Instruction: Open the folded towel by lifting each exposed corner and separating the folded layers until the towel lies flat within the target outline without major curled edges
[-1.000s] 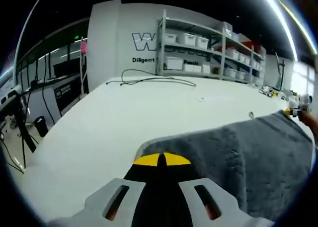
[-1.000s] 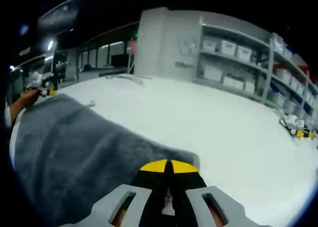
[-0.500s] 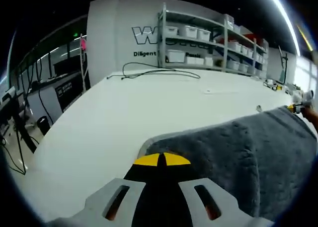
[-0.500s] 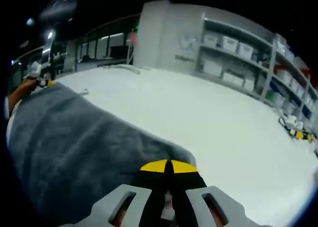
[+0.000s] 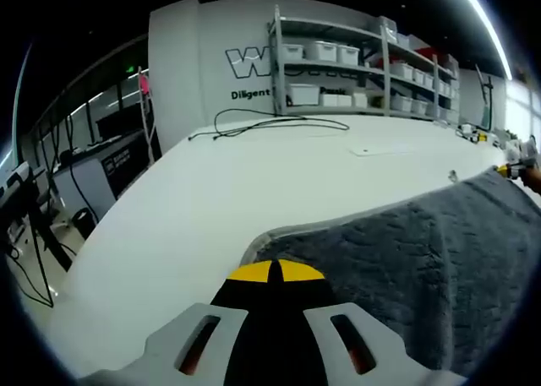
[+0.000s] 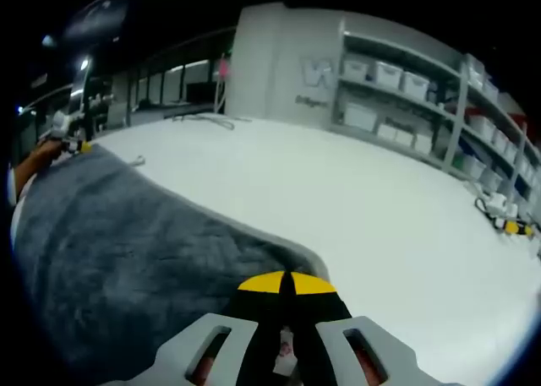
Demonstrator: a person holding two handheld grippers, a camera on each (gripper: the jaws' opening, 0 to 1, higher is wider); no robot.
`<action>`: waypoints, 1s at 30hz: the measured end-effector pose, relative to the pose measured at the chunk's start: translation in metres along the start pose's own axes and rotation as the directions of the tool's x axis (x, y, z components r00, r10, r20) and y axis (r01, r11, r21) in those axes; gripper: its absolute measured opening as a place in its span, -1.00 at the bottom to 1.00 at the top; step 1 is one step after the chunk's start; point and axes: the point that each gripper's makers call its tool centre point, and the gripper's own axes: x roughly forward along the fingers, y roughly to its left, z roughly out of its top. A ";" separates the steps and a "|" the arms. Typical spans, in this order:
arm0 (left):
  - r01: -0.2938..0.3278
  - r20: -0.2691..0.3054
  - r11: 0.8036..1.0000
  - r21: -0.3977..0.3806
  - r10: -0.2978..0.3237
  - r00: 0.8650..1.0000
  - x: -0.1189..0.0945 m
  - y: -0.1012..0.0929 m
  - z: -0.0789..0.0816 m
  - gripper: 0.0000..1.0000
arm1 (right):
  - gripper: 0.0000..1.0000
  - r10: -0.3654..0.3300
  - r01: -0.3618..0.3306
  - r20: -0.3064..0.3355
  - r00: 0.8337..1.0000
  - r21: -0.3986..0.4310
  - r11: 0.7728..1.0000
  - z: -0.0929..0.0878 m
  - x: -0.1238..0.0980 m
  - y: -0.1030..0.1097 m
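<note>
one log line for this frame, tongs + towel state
left tongs: shut on towel corner | right tongs: shut on towel corner | grey towel: spread between both, over white table

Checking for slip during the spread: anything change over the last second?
No slip visible. Both grippers stay shut on the grey towel, left gripper at one corner, right gripper at the other. Both views have tilted slightly, showing more of the white table past the towel's edge, which suggests the hands moved rather than the things. The black cable and the shelves look unchanged.
</note>
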 end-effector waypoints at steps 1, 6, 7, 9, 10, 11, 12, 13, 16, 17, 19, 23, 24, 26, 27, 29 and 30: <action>-0.003 0.001 1.000 0.002 0.003 1.000 0.000 0.001 0.000 -0.99 | -1.00 0.000 0.000 0.004 1.000 0.003 1.000 0.000 0.000 0.000; -0.019 0.010 1.000 0.012 0.019 1.000 0.001 0.004 0.000 -0.99 | -1.00 0.001 -0.001 0.020 1.000 0.016 1.000 0.000 0.003 -0.009; -0.022 0.012 1.000 0.015 0.022 1.000 0.002 0.005 0.000 -0.99 | -1.00 0.000 0.000 0.022 1.000 0.014 1.000 0.000 0.003 -0.009; -0.024 0.014 1.000 0.008 0.024 1.000 0.002 0.007 0.000 -0.99 | -1.00 -0.002 0.001 0.024 1.000 0.011 1.000 0.000 0.003 -0.009; -0.023 0.014 1.000 0.004 0.023 1.000 0.002 0.007 0.000 -0.99 | -1.00 -0.001 0.001 0.025 1.000 0.014 1.000 0.000 0.003 -0.009; -0.024 0.015 1.000 0.003 0.024 1.000 0.003 0.007 0.000 -0.99 | -1.00 0.000 0.000 0.025 1.000 0.014 1.000 0.000 0.003 -0.009; -0.025 0.016 1.000 0.006 0.025 1.000 0.003 0.007 0.000 -0.99 | -1.00 0.000 0.000 0.026 1.000 0.014 1.000 0.000 0.003 -0.009; -0.026 0.017 1.000 0.009 0.026 1.000 0.003 0.007 0.000 -0.99 | -1.00 0.000 0.000 0.026 1.000 0.013 1.000 0.000 0.003 -0.009; -0.030 0.021 0.999 0.013 0.029 0.999 0.004 0.009 0.001 -0.99 | -1.00 -0.003 0.003 0.030 1.000 0.010 1.000 0.000 0.006 -0.016; -0.029 0.023 1.000 0.007 0.029 0.999 0.004 0.009 0.001 -0.99 | -1.00 0.000 0.000 0.033 0.999 0.012 1.000 -0.001 0.010 -0.022; -0.025 0.029 1.000 -0.001 0.025 0.999 0.005 0.012 0.001 -0.99 | -1.00 0.005 -0.006 0.046 0.999 0.013 1.000 -0.002 0.013 -0.028; -0.027 0.033 1.000 0.004 0.026 0.999 0.007 0.012 0.001 -0.99 | -1.00 0.007 -0.009 0.069 0.998 0.035 0.999 -0.002 0.013 -0.032; -0.028 0.035 1.000 0.009 0.027 0.999 0.007 0.012 0.002 -0.99 | -1.00 0.006 -0.008 0.071 0.997 0.034 0.999 -0.001 0.014 -0.032; -0.027 0.038 1.000 0.012 0.027 0.999 0.007 0.013 0.002 -0.99 | -1.00 0.003 -0.005 0.067 0.998 0.030 1.000 -0.001 0.015 -0.033; -0.026 0.038 1.000 0.010 0.026 0.999 0.008 0.013 0.002 -0.99 | -1.00 0.001 -0.003 0.065 0.998 0.027 1.000 -0.001 0.015 -0.034; -0.026 0.042 1.000 0.013 0.025 0.999 0.008 0.013 0.002 -0.99 | -1.00 0.001 -0.003 0.062 0.998 0.021 1.000 -0.001 0.015 -0.035; -0.025 0.043 0.999 0.020 0.024 0.999 0.008 0.013 0.002 -0.99 | -1.00 0.001 -0.003 0.061 0.998 0.029 1.000 -0.001 0.016 -0.037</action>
